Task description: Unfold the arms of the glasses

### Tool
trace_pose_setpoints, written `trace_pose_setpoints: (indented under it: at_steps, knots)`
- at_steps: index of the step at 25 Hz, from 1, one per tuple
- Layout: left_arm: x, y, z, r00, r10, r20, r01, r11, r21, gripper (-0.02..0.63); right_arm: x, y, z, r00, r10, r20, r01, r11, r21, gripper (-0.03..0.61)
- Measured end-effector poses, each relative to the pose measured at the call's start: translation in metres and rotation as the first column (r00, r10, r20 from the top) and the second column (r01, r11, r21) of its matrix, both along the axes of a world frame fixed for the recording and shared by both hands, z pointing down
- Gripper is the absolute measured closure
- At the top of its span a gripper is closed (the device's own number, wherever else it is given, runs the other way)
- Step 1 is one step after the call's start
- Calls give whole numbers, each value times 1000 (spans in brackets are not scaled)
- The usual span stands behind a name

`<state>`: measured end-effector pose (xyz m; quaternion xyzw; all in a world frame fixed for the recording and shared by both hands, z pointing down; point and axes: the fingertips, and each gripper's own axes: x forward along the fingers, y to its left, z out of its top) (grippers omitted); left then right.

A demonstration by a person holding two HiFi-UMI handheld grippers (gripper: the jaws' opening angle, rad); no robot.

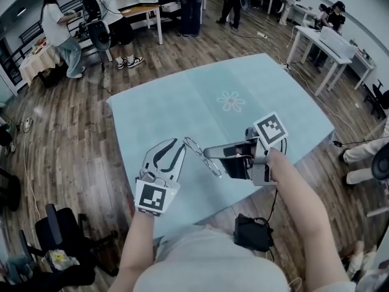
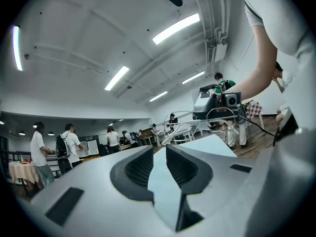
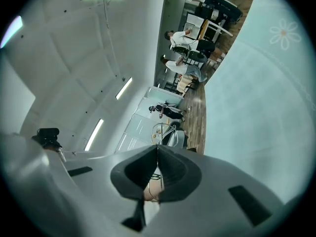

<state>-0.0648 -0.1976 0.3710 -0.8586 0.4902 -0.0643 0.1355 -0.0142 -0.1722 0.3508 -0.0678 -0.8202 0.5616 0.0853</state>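
Thin wire-framed glasses hang in the air over the near edge of the light-blue table. My right gripper reaches in from the right, pointing left, and is shut on the wire frame. In the right gripper view the pads meet on the thin wire and a lens ring shows just past them. My left gripper stands just left of the glasses, open, with nothing between its jaws. From the left gripper view the jaws show a clear gap, and the glasses float ahead.
The tablecloth carries a flower print near the middle. A black bag lies on the wooden floor by my feet and a black chair stands at lower left. People stand at desks and white tables farther back.
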Motion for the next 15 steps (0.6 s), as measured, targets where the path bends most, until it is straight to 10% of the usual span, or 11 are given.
trace_pose_setpoints:
  at_steps: [15]
  knots:
    - [11,-1,9,950,0,311,-35,993,108,569,0,-3,5,1000,3,-18,-3,1000,-11,569]
